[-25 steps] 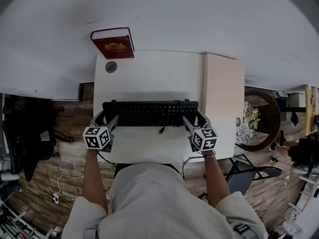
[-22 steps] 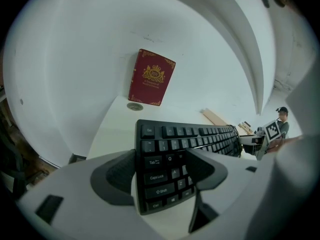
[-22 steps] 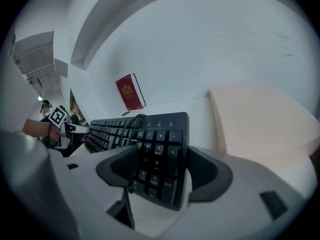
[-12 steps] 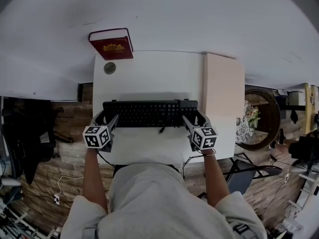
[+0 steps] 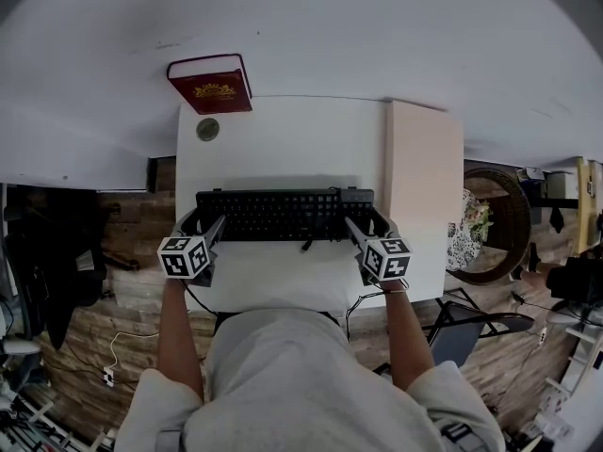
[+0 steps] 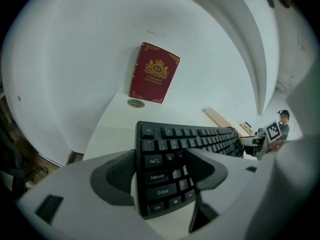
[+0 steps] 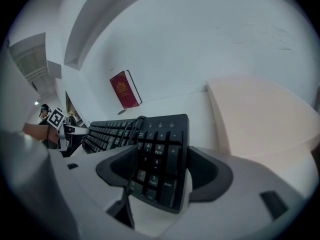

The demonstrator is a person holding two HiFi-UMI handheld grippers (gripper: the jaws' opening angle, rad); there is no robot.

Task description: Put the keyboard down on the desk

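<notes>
A black keyboard stretches across the white desk, casting a shadow on the desk behind it. My left gripper is shut on its left end, my right gripper on its right end. In the left gripper view the jaws pinch the keyboard at the Caps Lock corner, with the left gripper clamped across it. The right gripper view shows the number-pad end of the keyboard between the jaws of the right gripper. A short cable hangs from the front edge.
A dark red book leans against the wall at the desk's back left, with a small round disc lying in front of it. A pale beige board covers the desk's right side. The floor lies beyond the left and right edges.
Almost nothing differs; both grippers hold the keyboard in the same place, with only a slight shift of the whole view.
</notes>
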